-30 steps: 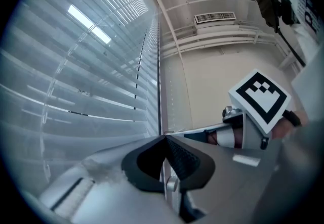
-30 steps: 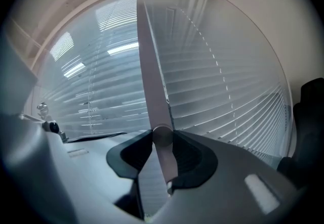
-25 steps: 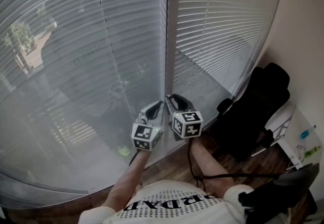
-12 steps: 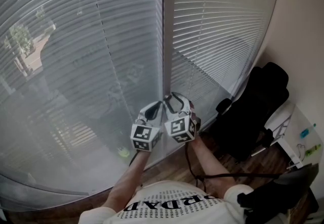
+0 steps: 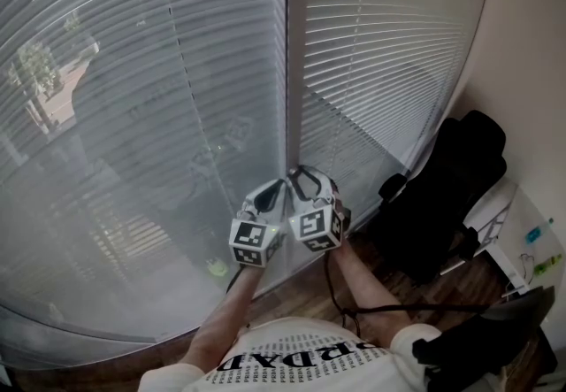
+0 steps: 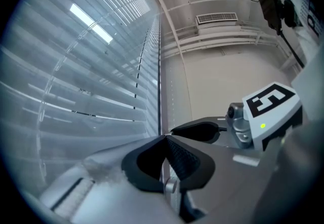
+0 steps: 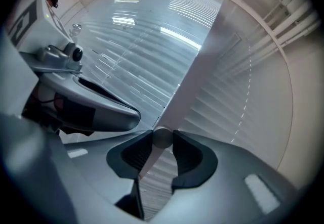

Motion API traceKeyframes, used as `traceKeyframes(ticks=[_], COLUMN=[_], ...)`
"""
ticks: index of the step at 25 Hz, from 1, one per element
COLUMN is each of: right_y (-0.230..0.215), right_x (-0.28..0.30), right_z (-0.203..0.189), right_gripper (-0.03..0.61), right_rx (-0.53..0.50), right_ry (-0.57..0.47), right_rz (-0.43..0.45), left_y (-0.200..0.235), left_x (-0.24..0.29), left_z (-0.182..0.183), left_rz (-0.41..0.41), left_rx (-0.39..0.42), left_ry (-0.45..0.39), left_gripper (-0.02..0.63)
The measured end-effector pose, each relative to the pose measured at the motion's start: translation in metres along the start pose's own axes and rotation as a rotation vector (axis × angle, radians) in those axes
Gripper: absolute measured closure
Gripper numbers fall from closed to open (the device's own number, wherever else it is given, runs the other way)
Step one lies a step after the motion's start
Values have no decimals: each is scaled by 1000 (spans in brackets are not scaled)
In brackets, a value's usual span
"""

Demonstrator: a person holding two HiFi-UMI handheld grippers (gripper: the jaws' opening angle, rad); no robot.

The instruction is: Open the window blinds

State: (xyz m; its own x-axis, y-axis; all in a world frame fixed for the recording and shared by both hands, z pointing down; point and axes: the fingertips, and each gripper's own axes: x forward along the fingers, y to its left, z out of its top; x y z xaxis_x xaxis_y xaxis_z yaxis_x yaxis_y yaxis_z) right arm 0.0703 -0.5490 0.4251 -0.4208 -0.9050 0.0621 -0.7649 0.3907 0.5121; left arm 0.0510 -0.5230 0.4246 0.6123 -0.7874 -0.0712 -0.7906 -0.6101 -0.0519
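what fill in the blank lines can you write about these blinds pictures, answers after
The wand sits between the jaws of the ____ gripper.
The left gripper has its jaw tips ____ (together or apart).
Through the blind on the head view's ____ side, trees show.
The black chair stands at the head view's ____ side.
Missing words: right; together; left; right.
The right gripper has just been closing its jaws, pads on the wand.
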Motion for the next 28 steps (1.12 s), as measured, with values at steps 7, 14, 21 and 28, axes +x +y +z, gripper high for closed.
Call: traceKeyframes(ticks=[7,14,21,28], right_y=[-1,-4,-8,-9], right_x=[1,2,3,3], right_z=[0,-2,-5,-7], right_gripper=[445,445,445,445], right_rx=[111,300,485,625], right_ry=[-4,-8,-9,0], right_rz=[18,31,39,56], left_y=[0,1,1,1], left_x=[1,1,2,1], left_z=[-1,0,0,1], left_rz=[-4,-5,-7,-5], left_rx=[5,8,3,-4], left_ry=[-1,-4,-2,-1], left_gripper=[621,621,621,621])
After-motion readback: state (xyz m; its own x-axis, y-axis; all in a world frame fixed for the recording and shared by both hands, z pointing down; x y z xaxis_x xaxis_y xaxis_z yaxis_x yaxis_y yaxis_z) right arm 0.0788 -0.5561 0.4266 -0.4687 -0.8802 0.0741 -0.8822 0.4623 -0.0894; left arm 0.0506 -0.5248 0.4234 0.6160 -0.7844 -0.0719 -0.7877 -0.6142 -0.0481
